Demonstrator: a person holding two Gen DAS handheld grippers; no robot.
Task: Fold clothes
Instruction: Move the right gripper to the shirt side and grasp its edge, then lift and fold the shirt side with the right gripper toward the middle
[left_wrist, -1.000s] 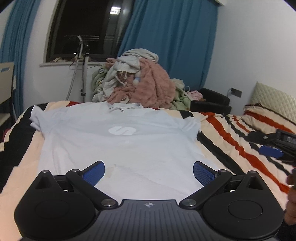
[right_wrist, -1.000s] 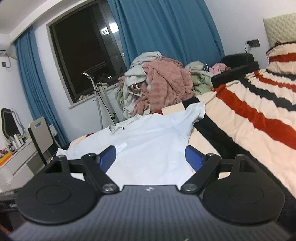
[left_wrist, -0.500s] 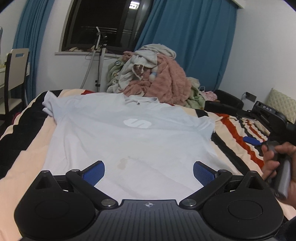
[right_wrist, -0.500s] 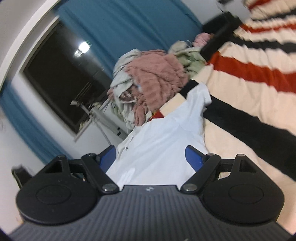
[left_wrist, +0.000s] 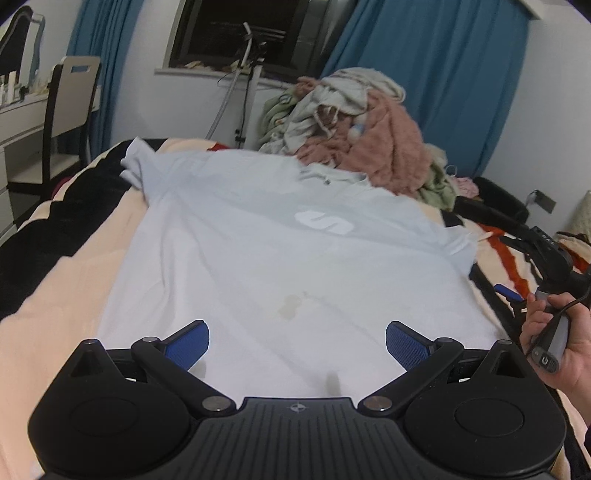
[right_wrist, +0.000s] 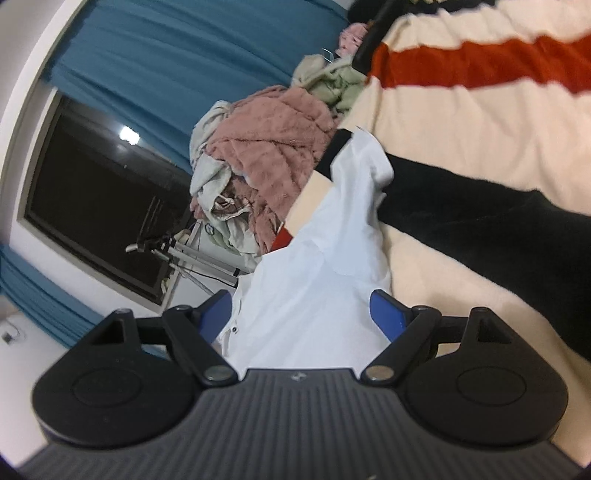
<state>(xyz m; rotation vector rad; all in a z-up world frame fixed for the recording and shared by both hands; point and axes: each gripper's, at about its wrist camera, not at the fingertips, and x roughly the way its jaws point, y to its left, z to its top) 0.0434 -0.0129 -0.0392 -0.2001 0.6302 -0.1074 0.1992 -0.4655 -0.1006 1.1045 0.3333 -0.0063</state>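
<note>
Pale blue shirt (left_wrist: 280, 258) lies flat, front up, on striped bed (left_wrist: 48, 295); clothes pile (left_wrist: 354, 129) beyond collar. Left tongs (left_wrist: 297, 341) spread wide over hem, holding nothing. Right tongs (right_wrist: 301, 315) spread, empty, near shirt's sleeve side.

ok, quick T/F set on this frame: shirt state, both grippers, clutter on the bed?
1. The pale blue shirt lies spread flat on the striped bedcover. True.
2. The left gripper is shut on the hem. False: its fingers stand apart, holding nothing.
3. The right gripper is open. True.
4. The shirt is already folded in half. False: both sleeves are out.
5. A pile of clothes sits beyond the collar. True.
</note>
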